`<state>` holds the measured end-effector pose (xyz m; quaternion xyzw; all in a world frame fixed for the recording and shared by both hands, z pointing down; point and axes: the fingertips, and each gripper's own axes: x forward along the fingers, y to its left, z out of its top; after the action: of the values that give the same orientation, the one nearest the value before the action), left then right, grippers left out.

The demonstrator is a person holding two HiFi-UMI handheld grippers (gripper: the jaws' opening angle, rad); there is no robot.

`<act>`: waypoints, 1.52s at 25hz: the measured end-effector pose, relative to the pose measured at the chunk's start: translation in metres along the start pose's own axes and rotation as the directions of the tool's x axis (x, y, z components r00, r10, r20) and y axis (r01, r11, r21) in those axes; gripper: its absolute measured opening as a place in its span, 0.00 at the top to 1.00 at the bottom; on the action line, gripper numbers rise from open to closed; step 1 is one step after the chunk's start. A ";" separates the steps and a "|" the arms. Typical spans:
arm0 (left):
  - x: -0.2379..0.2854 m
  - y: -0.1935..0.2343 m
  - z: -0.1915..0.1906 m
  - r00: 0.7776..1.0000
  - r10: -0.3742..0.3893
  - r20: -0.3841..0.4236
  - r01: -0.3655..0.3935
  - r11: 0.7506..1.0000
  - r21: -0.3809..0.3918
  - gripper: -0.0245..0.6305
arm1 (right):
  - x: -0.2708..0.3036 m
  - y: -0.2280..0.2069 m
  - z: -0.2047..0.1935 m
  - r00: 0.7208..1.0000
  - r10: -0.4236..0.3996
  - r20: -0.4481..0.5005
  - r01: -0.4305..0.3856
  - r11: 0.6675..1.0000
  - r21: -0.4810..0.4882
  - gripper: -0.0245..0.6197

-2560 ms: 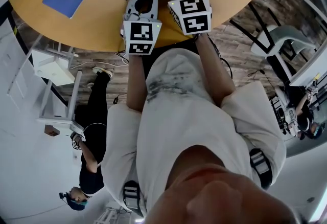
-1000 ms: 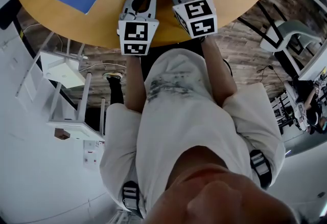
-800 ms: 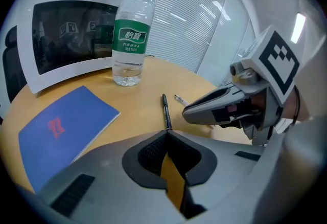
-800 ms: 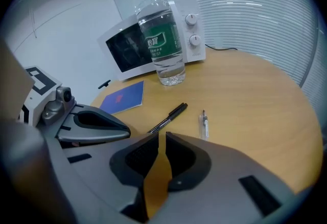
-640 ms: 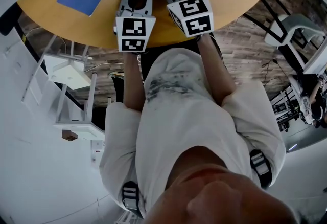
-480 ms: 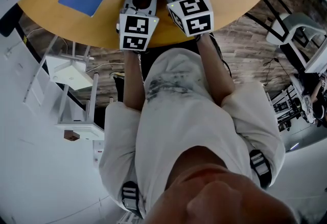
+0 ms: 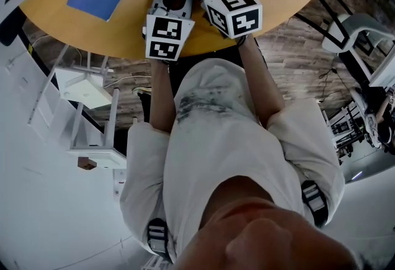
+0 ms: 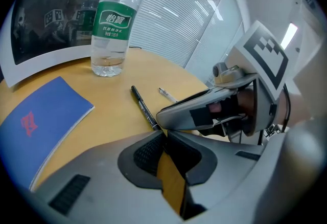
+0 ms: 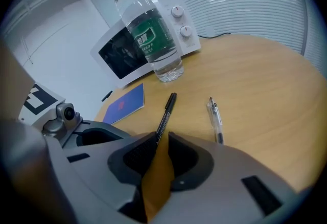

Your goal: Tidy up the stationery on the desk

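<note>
Right hand-held gripper [image 9: 162,137] has tipped toward the left hand-held gripper [image 8: 164,132], which is clenched and empty. The right jaws have just been opening, not pinching, with the black pen's [image 9: 166,115] end between them on the surface [image 9: 255,74]. It looks light, stiff, slippery; pinch its middle.

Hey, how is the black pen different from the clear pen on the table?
The black pen is opaque with pale print; the clear pen is see-through. The black pen lies nearer the blue notebook, the clear pen to its right in the right gripper view. Both lie flat on the table, apart.
</note>
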<state>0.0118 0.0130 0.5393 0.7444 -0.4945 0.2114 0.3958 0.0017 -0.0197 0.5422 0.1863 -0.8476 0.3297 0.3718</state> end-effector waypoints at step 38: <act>0.034 -0.056 0.005 0.996 0.060 0.068 -0.050 0.988 -0.146 0.95 | -0.038 -0.024 -0.016 0.991 0.038 -0.127 -0.070 0.964 -0.258 0.80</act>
<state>0.0767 0.0009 0.5390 0.7070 -0.5428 0.1592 0.4244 0.0479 -0.0230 0.5322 0.0920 -0.8643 0.2355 0.4349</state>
